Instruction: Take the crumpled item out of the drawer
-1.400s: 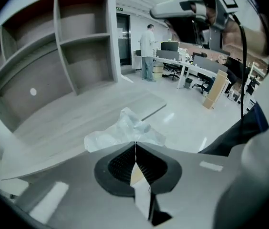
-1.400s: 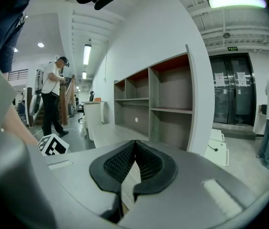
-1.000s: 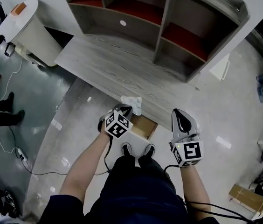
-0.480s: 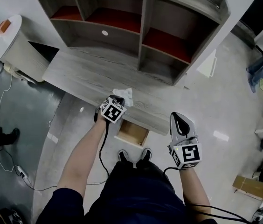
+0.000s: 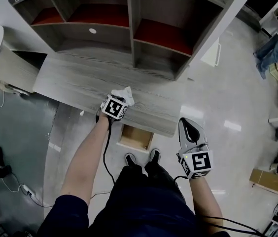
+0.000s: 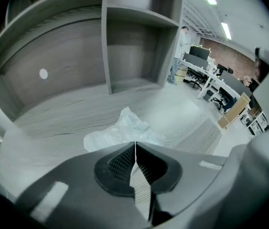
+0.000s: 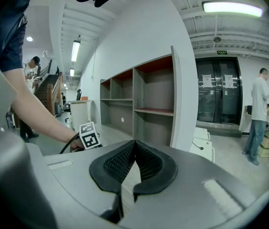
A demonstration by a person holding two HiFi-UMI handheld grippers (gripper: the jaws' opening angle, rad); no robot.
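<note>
Left gripper [image 5: 121,101] has moved off the open drawer [image 5: 135,138] up over the desk [image 5: 75,85]. Its jaws are together, pinching the edge of the crumpled white wad [image 6: 124,128], which rests on the desktop. Right gripper [image 5: 189,126] hangs over the floor, jaws closed, empty.
</note>
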